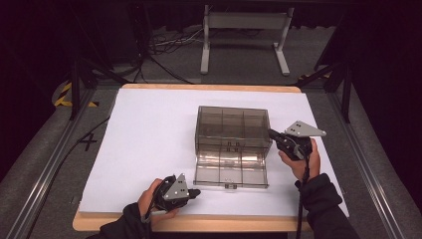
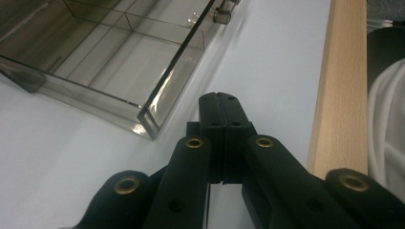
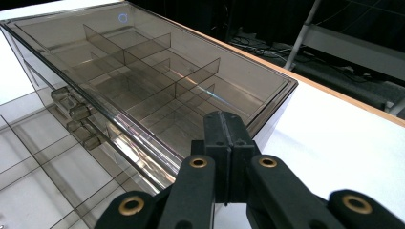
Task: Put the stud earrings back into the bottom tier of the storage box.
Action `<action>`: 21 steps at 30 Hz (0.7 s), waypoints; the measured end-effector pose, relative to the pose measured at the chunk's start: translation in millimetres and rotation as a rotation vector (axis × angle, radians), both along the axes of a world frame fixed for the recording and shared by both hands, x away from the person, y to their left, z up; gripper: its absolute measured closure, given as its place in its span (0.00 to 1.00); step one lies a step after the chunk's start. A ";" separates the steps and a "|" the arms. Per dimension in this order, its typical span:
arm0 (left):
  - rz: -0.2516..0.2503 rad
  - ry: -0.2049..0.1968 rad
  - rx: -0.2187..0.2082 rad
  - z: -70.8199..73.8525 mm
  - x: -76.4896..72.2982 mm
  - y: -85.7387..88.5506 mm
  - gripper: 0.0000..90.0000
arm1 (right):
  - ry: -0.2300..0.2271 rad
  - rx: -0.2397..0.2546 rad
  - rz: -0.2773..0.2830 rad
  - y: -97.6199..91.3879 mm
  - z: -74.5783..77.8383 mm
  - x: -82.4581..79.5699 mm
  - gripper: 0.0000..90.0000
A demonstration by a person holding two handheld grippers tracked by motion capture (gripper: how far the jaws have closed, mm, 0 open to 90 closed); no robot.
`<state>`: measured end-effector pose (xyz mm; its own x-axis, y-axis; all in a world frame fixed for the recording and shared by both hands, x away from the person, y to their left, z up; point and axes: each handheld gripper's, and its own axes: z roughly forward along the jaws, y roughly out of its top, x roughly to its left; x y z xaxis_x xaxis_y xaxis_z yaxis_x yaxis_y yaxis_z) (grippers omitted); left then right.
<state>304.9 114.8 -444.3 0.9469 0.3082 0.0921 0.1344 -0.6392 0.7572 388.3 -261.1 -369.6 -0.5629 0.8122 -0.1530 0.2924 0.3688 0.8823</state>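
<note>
Dark room, grey floor, metal stand.

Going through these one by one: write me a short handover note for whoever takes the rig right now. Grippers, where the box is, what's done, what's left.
Left gripper: shut, holding nothing, near the table's front edge, just off the lid's front left corner.
Right gripper: shut, holding nothing, tip at the right side of the box; whether it touches is unclear.
Smoky clear compartment box: mid-table on the white sheet, open, compartments look empty. Its hinged lid lies flat on the sheet toward the person.
Done: the box stands open, nothing gripped.
Left: probably swinging the lid up and shut, or loading the compartments; no items in sight.
</note>
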 end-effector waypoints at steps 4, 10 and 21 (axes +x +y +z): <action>0.006 -0.001 0.003 0.6 2.9 -8.0 1.00 | 0.003 -0.001 0.002 -0.1 0.3 0.3 1.00; -0.010 -0.015 0.027 0.9 5.2 -24.2 1.00 | 0.006 0.006 0.004 -0.8 0.1 0.3 1.00; -0.006 -0.023 0.058 0.5 10.7 -42.5 1.00 | -0.007 -0.002 -0.004 0.6 -0.7 -1.3 1.00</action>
<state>315.6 72.3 -443.8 0.9461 0.2962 0.1311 0.1138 -0.6828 0.7217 387.0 -260.5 -370.3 -0.5583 0.8143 -0.1588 0.2878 0.3696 0.8835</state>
